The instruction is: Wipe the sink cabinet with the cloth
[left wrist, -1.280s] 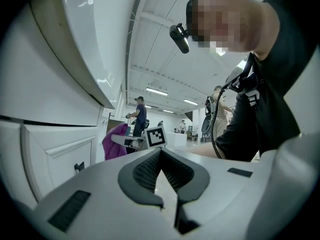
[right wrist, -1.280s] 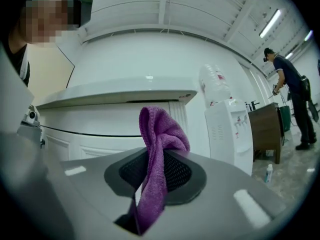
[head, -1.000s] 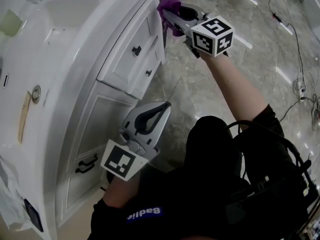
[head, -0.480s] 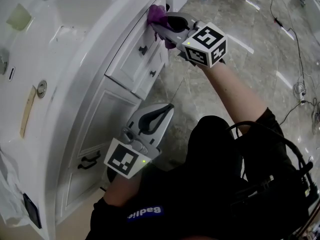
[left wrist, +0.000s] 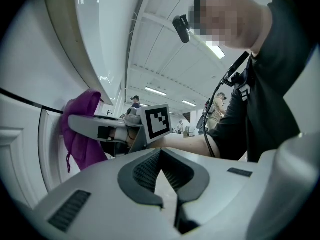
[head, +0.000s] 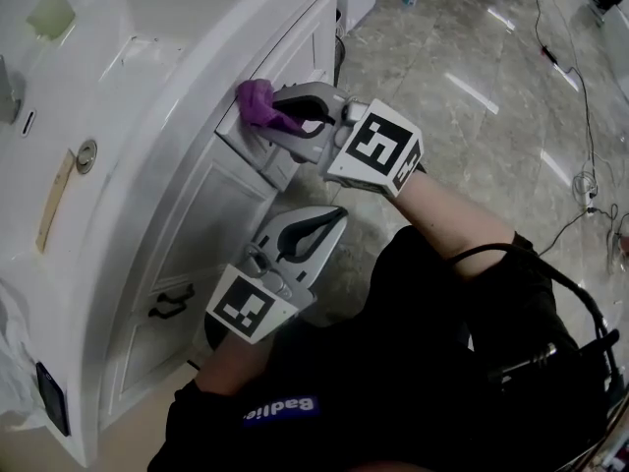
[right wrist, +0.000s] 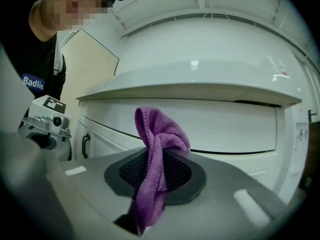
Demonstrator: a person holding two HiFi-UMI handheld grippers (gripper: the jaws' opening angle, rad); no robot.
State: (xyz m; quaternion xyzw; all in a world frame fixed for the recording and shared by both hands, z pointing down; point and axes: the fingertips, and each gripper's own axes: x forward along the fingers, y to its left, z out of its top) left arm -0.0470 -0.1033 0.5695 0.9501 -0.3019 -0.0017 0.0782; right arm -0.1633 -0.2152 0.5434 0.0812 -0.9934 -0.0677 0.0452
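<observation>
At the sink cabinet (head: 201, 229), cloth (right wrist: 159, 134) tight between fingers of right gripper (head: 267, 116); left gripper (head: 337, 213) fingers together, empty.

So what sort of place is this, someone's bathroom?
Probably a mock bathroom set up in a large hall, not a home. There is a white sink over a cabinet with drawers, but loose cables trail across the polished stone floor, and strip lights run along a high ceiling.
</observation>
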